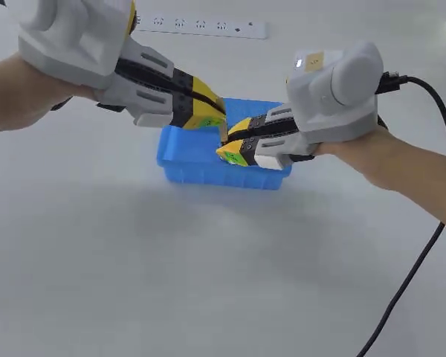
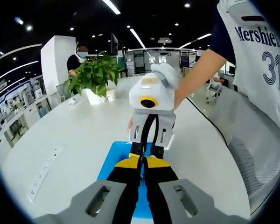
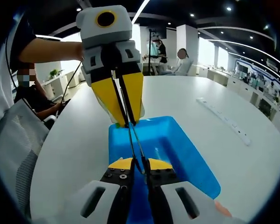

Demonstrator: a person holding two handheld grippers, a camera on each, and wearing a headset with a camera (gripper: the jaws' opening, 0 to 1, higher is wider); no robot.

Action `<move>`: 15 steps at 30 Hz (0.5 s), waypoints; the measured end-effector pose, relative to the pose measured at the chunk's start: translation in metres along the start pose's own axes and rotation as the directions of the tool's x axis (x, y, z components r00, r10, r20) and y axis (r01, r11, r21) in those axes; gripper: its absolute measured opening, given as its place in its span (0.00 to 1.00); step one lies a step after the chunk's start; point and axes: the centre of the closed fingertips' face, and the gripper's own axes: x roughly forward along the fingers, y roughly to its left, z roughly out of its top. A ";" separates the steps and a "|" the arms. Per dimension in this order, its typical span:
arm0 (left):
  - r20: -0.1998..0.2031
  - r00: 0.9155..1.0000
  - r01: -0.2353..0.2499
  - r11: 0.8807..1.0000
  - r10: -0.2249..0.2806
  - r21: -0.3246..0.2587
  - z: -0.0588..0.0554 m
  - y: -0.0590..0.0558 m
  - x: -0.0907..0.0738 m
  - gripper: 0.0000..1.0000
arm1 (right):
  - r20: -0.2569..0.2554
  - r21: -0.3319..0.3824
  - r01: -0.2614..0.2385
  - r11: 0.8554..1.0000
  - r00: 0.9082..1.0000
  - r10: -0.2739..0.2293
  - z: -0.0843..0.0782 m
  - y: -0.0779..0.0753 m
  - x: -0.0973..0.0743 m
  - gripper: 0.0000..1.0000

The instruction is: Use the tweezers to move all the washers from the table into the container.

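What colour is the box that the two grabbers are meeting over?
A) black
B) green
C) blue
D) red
C: the container below the left gripper and the right gripper is blue in the head view, and the tweezers between their jaws reach over it.

An open-plan office: white table [image 1: 97, 260], power strip [image 1: 201, 27], potted plant [image 2: 95, 77], mesh chair [image 3: 14, 140], ceiling strip lights [image 2: 111, 6].
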 end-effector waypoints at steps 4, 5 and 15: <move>-0.008 1.000 -0.001 1.000 0.001 -0.004 0.000 0.000 0.001 0.06 | -0.004 0.010 0.004 1.000 1.000 -0.004 -0.001 -0.001 0.001 0.11; -0.008 1.000 0.001 1.000 -0.001 -0.002 0.000 0.000 0.002 0.06 | -0.005 0.012 0.005 1.000 1.000 -0.005 -0.001 -0.002 0.001 0.11; -0.020 1.000 -0.008 1.000 0.008 0.002 -0.005 0.005 0.003 0.06 | -0.013 0.028 0.028 0.999 1.000 -0.027 -0.002 -0.004 0.002 0.12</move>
